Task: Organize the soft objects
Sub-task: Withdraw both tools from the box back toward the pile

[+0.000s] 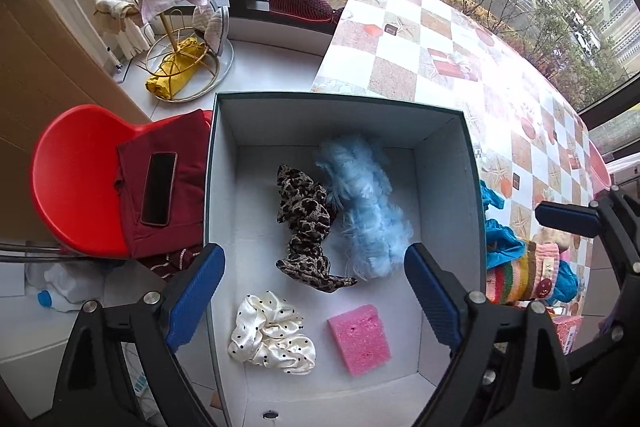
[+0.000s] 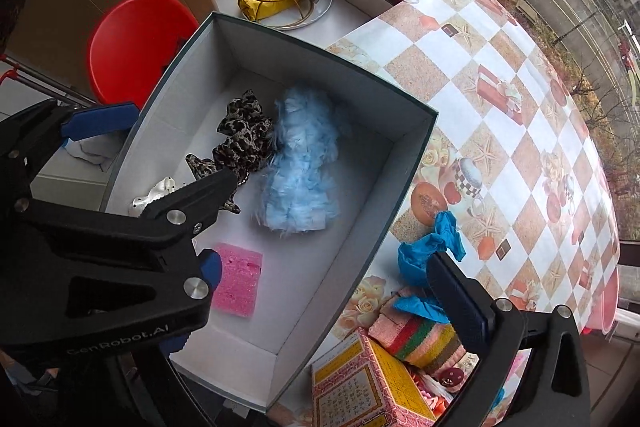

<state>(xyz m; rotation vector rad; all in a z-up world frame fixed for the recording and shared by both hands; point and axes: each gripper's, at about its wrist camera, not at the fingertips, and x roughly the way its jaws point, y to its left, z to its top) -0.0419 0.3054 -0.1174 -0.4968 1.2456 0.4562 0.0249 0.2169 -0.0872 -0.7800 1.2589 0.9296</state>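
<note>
Left wrist: left gripper (image 1: 316, 291) fingers apart above box (image 1: 476, 187); right gripper (image 2: 332, 291) fingers apart, empty.

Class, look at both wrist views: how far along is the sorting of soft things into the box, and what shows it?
Done: the box holds a blue feathery piece, a leopard scrunchie, a dotted white scrunchie and a pink sponge. In hand: nothing; the left tool and right tool are open and empty. Left: the striped knit piece and blue cloth on the table.

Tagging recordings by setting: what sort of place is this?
Probably a home, in a window nook: a patterned tablecloth, a red chair holding clothes, and a slipper on the sill, above a street.
</note>
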